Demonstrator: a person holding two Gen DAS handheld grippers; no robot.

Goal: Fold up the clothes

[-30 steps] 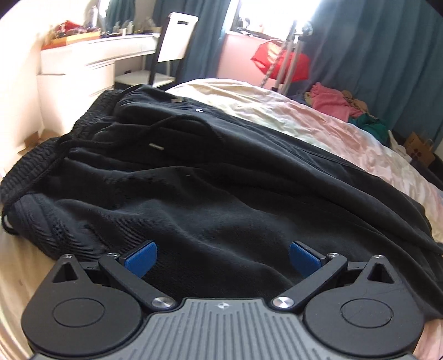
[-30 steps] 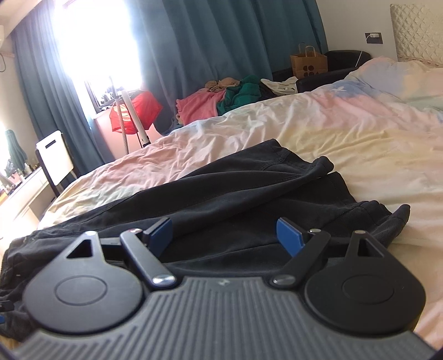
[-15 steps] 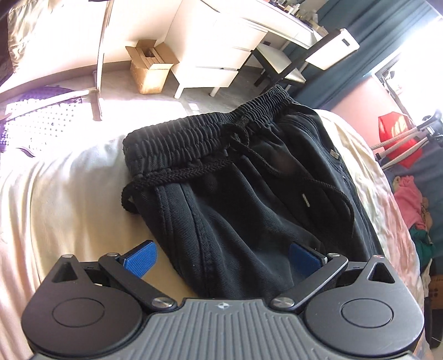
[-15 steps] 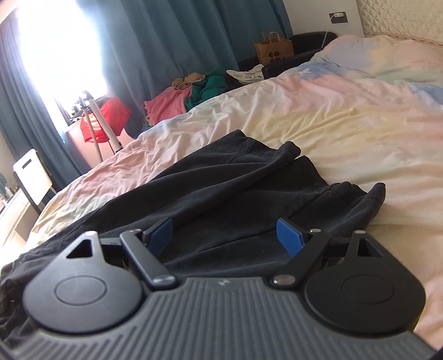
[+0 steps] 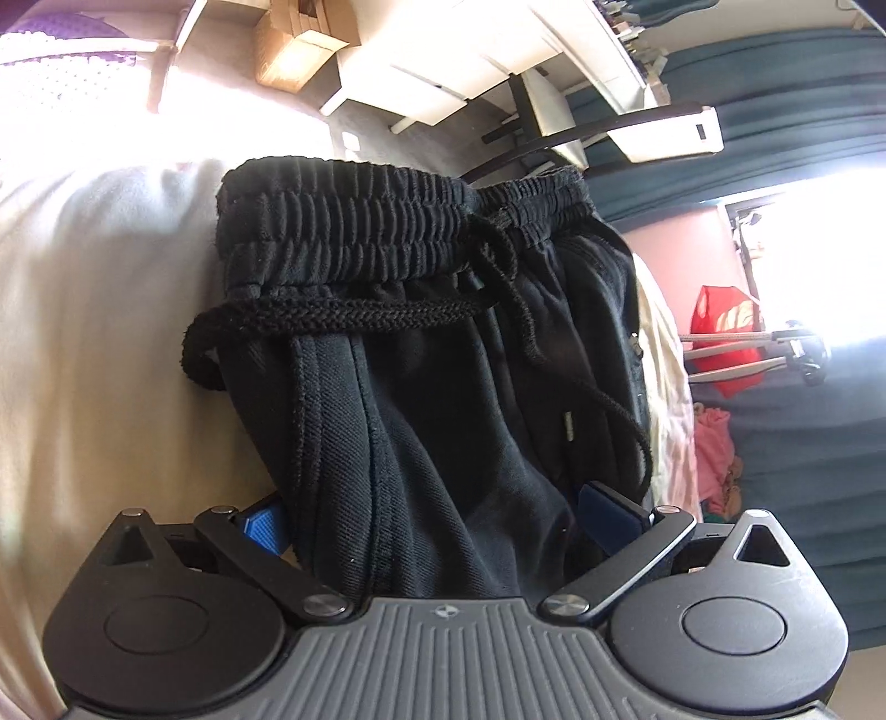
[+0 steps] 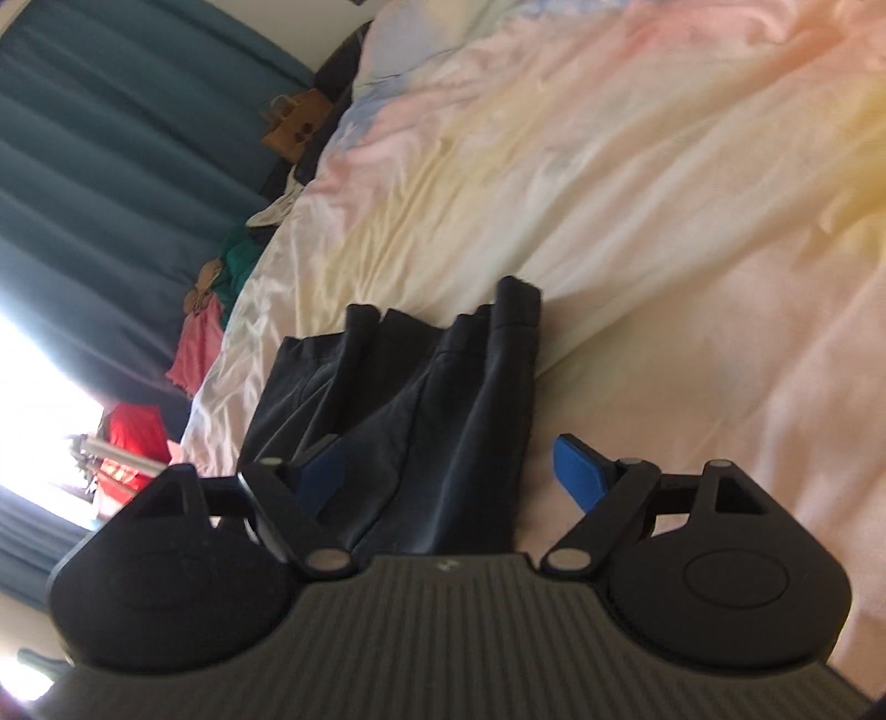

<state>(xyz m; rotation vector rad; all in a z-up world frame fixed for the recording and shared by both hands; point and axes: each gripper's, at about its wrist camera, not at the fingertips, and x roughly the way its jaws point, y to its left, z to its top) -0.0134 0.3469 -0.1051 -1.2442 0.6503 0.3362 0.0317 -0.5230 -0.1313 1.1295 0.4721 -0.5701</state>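
Observation:
Black sweatpants lie on the pastel bed sheet [image 6: 637,194]. In the left wrist view their ribbed waistband [image 5: 360,221] and knotted drawstring [image 5: 498,260] fill the middle. My left gripper [image 5: 437,520] is open and low over the hip side seam, with fabric lying between its blue pads [image 5: 266,523]. In the right wrist view the leg hems [image 6: 443,343] point away from me. My right gripper [image 6: 451,479] is open too, and the lower legs run between its spread fingers [image 6: 578,479]. Neither gripper is clamped on the cloth.
Past the bed's end stand a cardboard box [image 5: 299,50], a white desk [image 5: 482,61] and a chair [image 5: 653,133]. Teal curtains [image 6: 111,166], a red item on a stand [image 5: 725,327], a heap of pink and green clothes [image 6: 210,310] and a paper bag [image 6: 293,124] line the far side.
The left gripper swung from the pants' middle to the waistband end and dropped closer. The right gripper rolled sideways and closed in on the leg hems. Both stayed open.

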